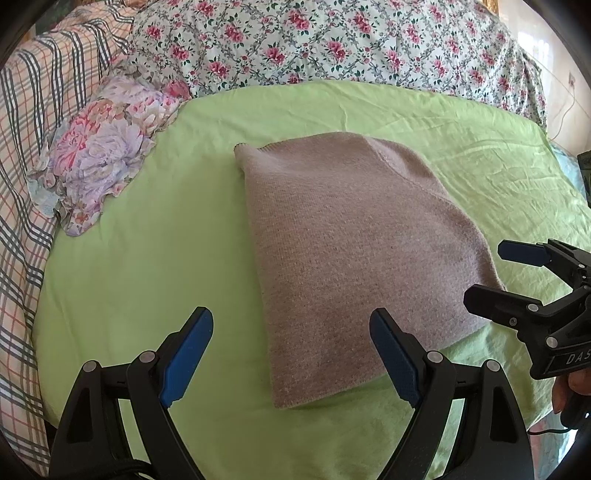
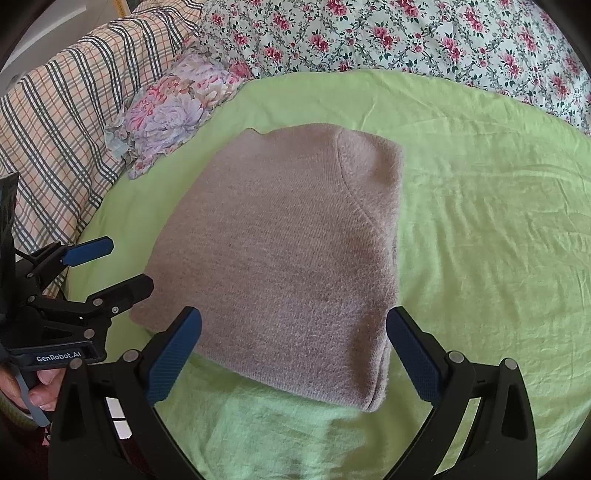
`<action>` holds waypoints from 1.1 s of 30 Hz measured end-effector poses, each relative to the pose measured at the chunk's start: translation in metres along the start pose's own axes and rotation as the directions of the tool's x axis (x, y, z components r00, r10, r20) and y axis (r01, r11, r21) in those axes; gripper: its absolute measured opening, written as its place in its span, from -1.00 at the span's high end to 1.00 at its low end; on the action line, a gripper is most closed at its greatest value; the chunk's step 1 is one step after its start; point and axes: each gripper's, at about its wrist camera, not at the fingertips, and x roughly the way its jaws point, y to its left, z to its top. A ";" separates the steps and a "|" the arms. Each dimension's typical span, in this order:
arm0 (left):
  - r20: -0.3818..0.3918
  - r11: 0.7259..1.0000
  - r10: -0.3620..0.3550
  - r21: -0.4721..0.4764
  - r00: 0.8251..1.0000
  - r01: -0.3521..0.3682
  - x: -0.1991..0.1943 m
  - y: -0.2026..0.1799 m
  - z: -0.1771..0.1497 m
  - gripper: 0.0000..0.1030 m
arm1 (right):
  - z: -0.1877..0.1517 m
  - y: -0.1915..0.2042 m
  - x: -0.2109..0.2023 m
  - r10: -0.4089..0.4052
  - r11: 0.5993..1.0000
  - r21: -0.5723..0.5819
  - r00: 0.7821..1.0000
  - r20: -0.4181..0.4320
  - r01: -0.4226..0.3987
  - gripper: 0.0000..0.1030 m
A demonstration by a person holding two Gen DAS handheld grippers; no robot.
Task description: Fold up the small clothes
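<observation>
On the green sheet (image 1: 155, 258) of the bed, the pinkish knit sweater (image 1: 354, 251) already sits in a neat folded rectangle, so I'd say this piece is pretty much done, maybe one last tidy-up or moving on. Both grippers hover with fingers spread wide, gripping nothing. It lies at about 12 o'clock just past the right gripper (image 2: 293, 354), and at 1 o'clock from the left gripper (image 1: 291, 354), apart from both as far as I can tell.

Bare green sheet (image 2: 480, 229) seen right of folded sweater (image 2: 288, 251); narrower strip left, bounded by floral cloth bundle (image 1: 99, 155), plaid quilt (image 1: 22, 206). Far edge closed by floral duvet (image 2: 406, 33).
</observation>
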 end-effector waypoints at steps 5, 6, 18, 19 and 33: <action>0.001 1.000 -0.002 -0.002 1.000 0.002 0.000 0.000 0.001 -0.69 | 0.000 0.000 -0.001 -0.002 1.000 0.000 1.000 0.001 0.002 -0.94; 0.001 1.000 -0.004 -0.002 1.000 0.004 0.000 0.000 0.001 -0.69 | 0.000 0.000 0.000 -0.002 1.000 0.001 1.000 0.003 0.002 -0.94; 0.003 1.000 -0.004 -0.004 1.000 0.004 -0.002 -0.001 0.001 -0.69 | 0.001 -0.001 0.000 0.000 1.000 0.000 1.000 0.002 0.000 -0.94; 0.003 1.000 -0.004 -0.005 1.000 0.004 -0.002 -0.001 0.001 -0.69 | 0.001 -0.001 -0.001 0.001 1.000 -0.001 1.000 0.002 -0.001 -0.94; 0.006 1.000 -0.007 -0.002 1.000 0.007 -0.004 -0.003 0.003 -0.69 | 0.003 -0.003 -0.004 -0.002 1.000 0.005 1.000 0.009 0.002 -0.94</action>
